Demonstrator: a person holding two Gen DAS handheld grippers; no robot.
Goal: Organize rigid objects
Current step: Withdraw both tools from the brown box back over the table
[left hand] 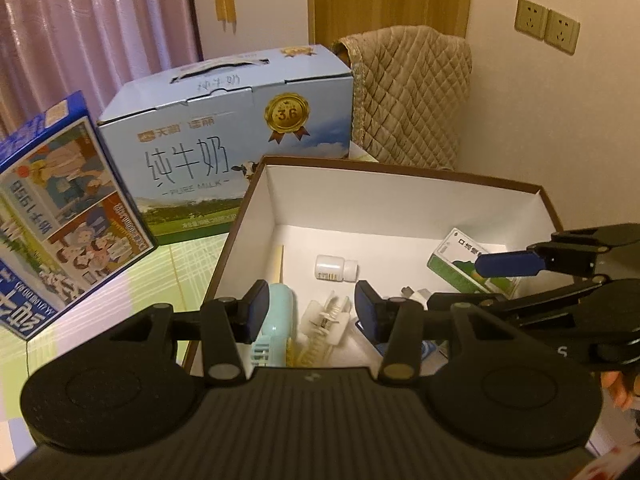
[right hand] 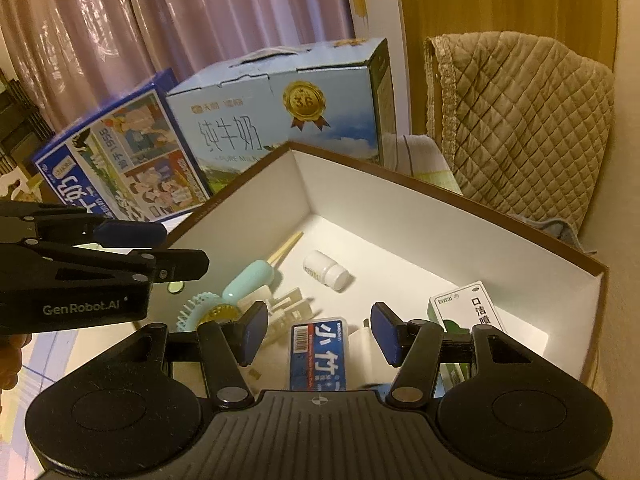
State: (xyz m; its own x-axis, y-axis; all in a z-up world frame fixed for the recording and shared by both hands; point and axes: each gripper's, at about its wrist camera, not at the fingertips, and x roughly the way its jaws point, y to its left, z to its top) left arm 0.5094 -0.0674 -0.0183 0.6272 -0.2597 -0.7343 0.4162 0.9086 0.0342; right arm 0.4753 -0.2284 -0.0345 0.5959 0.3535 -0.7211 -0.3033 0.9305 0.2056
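Cardboard storage box [right hand: 460, 240]: rectangular, smooth white inside, thin brown rim, standing on the worktop [left hand: 180, 256] with its green-and-white check covering. Loose rigid items lie on its floor. A white plastic pill bottle [right hand: 326, 270] rests on its side near the middle. A mint-green plastic hand fan [right hand: 224, 296] with a rounded handle and ribbed guard lies by the left wall, beside a pale wooden stick [right hand: 286, 248]. A translucent, toothed hair claw clip [right hand: 286, 306] lies just right of the fan. A flat blue-and-white packet [right hand: 318, 354] carries a barcode and Chinese characters. A green-and-white carton [right hand: 468, 312], also printed in Chinese, sits at the right wall.

Left gripper [left hand: 312, 312] and right gripper [right hand: 320, 336]: matte black, blue pads, both above the box. Fingers of each stand spread, pinching nothing. "GenRobot.AI" is printed on the left unit.

Behind the box stand a light-blue milk case [left hand: 240, 140] marked "PURE MILK" with a gold "3.6" seal, and a dark-blue illustrated carton [left hand: 60, 208]. A quilted beige cover [right hand: 520, 120] hangs at the rear right.
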